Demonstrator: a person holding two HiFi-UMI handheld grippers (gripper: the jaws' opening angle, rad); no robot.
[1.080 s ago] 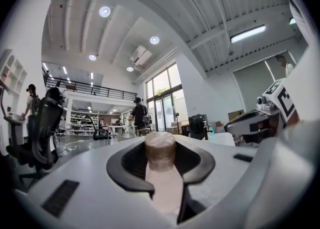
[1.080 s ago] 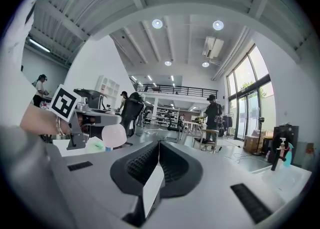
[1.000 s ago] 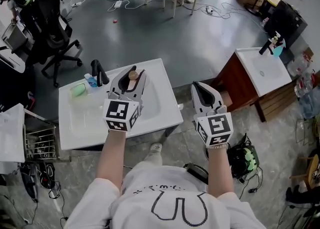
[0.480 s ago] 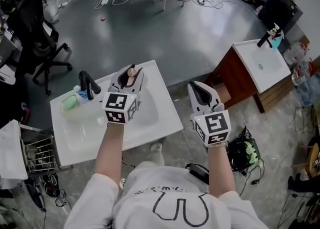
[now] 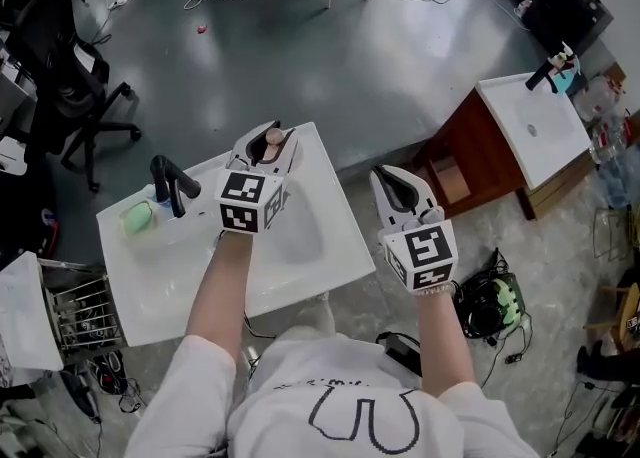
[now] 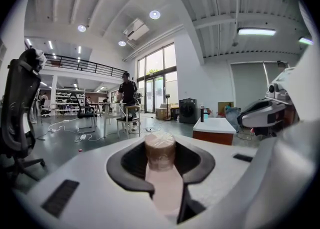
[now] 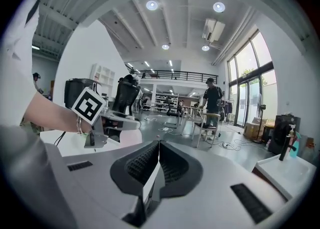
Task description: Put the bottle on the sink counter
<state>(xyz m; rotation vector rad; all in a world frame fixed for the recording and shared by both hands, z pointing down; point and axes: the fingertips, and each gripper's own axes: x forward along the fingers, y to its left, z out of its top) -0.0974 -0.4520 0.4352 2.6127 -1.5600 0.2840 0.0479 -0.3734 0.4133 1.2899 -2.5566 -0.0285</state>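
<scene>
Nearest, the person's white shirt (image 5: 340, 416) fills the lower centre of the head view, and both bare forearms reach up the frame. Just right of centre, the right gripper (image 5: 392, 178) is held over the grey floor beside the counter's right edge. Its ribbed pads are pressed together with nothing between them.

Left of it, near the middle of the frame, the left gripper (image 5: 268, 149) has its jaws partly apart and clamped on the bottle (image 5: 272, 136), a pale pink one with a brownish cap. In the left gripper view the curved black pads close on both its sides near the cap. The bottle lies along the jaws with the cap pointing away from the person. It is over the upper edge of the white sink counter (image 5: 345, 246), just beyond the basin (image 5: 300, 231). Whether it touches the counter cannot be made out.

Towards the left of the counter stands a black faucet (image 5: 170, 184), with a small green object (image 5: 138, 217) just beside it on its left. A wire rack (image 5: 85, 311) sits at the lower left, off the counter's corner.

Farther off, a second white sink (image 5: 530, 126) on a dark wooden cabinet stands at the upper right. A black office chair (image 5: 75, 96) is at the upper left, and cables trail over the floor (image 5: 350, 56) along the top edge.
</scene>
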